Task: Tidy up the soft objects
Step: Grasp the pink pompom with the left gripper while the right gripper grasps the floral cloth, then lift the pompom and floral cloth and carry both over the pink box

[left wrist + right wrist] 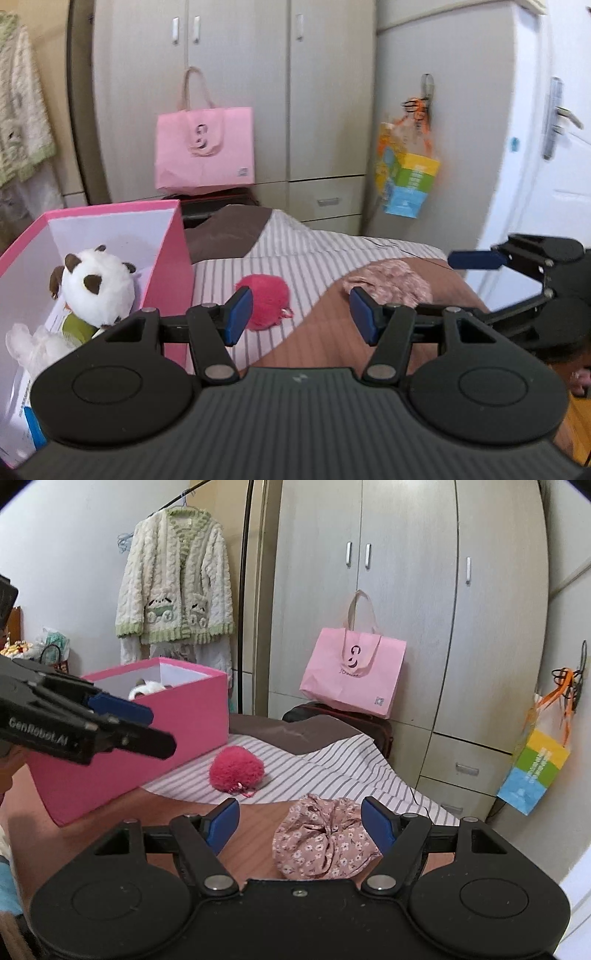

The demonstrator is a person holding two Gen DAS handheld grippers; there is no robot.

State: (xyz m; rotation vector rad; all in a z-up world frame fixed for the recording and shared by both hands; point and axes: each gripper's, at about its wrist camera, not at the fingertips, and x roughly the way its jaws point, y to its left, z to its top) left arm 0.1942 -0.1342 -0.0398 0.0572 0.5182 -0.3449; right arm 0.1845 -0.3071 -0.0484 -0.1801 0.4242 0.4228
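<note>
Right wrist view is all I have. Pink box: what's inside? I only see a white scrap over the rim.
Observer: A panda plush sits in the pink box, against its white inner wall.
Operator: Anything else in there?
Observer: A white fluffy toy lies lower in the box, nearer the camera than the panda.
Operator: Left gripper open?
Observer: Yes, the left gripper is open with nothing gripped. The red pompom lies on the bed just beyond its left pad.
</note>
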